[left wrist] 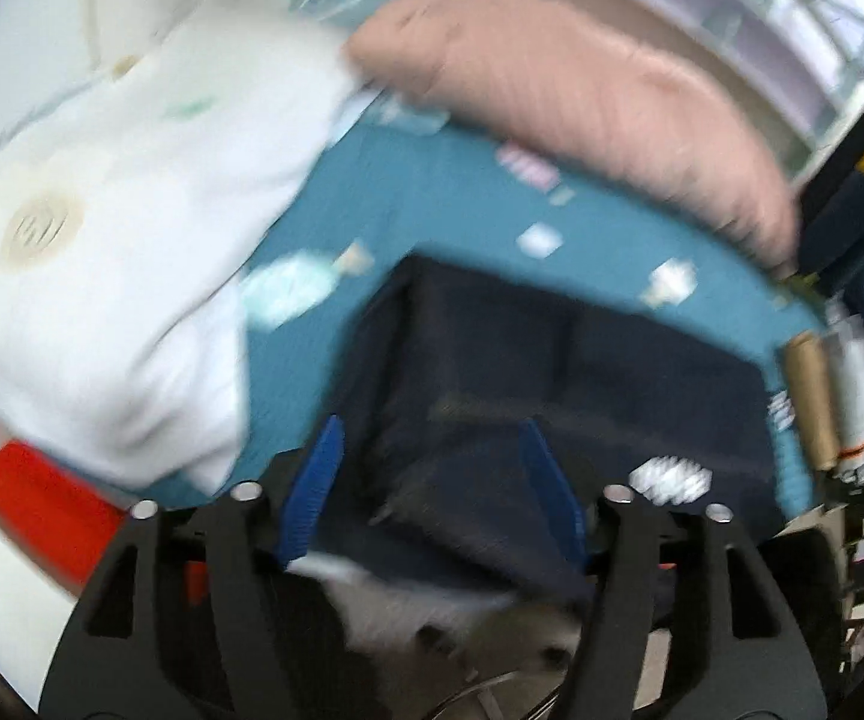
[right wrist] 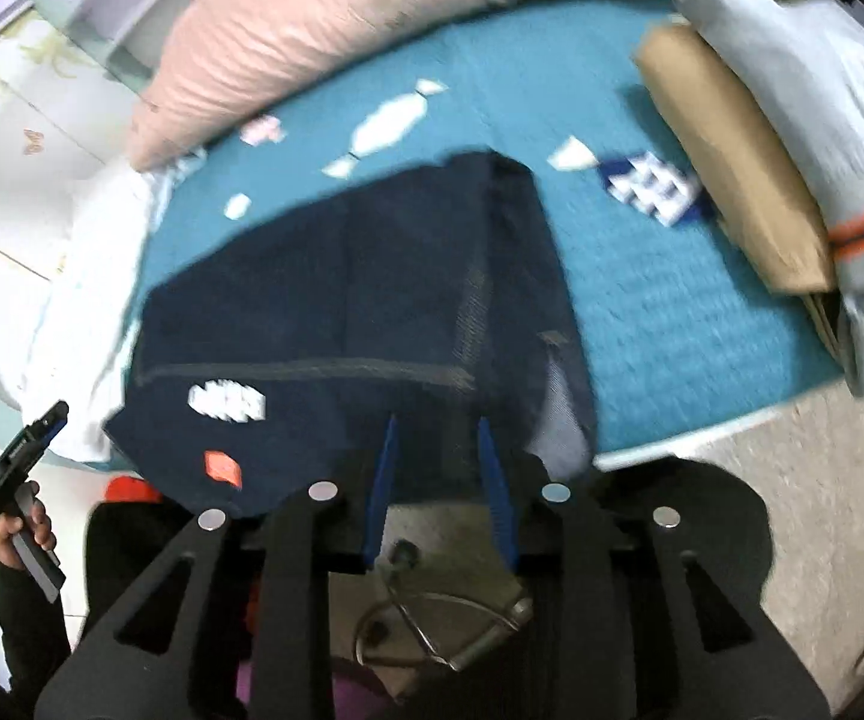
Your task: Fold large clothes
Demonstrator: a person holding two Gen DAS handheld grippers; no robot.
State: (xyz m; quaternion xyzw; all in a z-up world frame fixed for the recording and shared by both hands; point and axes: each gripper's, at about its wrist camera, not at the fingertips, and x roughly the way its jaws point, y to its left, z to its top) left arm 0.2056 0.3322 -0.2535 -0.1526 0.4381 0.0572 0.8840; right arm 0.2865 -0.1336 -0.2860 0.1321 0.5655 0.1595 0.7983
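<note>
At the far left of the right wrist view, the left gripper point(right wrist: 51, 420) is seen held in a hand point(right wrist: 24, 531) with a dark sleeve, off the left edge of the bed; its own camera shows its blue fingers point(left wrist: 312, 492) set wide apart with nothing pressed between them, above the near edge of the dark navy garment point(left wrist: 552, 372). In the left wrist view, which is blurred, a white quilt point(left wrist: 120, 276) is seen at the left, with a red object point(left wrist: 42, 498) below it. The dark navy garment point(right wrist: 336, 312) is laid folded into a rough rectangle on the teal bedspread point(right wrist: 672, 312), its near edge hanging at the edge of the bed closest to both cameras; a white patch and a small red-orange tag are visible on its near left portion. A long pink pillow point(right wrist: 372, 18) is positioned along the far side of the bed, well apart from the garment. The right gripper point(right wrist: 438, 462) is located just over the near edge of the garment, right of its middle; its blue fingers point(right wrist: 495, 480) stand a moderate gap apart, and no fabric is seen clamped between them. At the right of the bedspread, a tan folded item point(right wrist: 732, 168) and a pale grey folded item point(right wrist: 822, 90) with an orange stripe are stacked side by side, touching each other.
</note>
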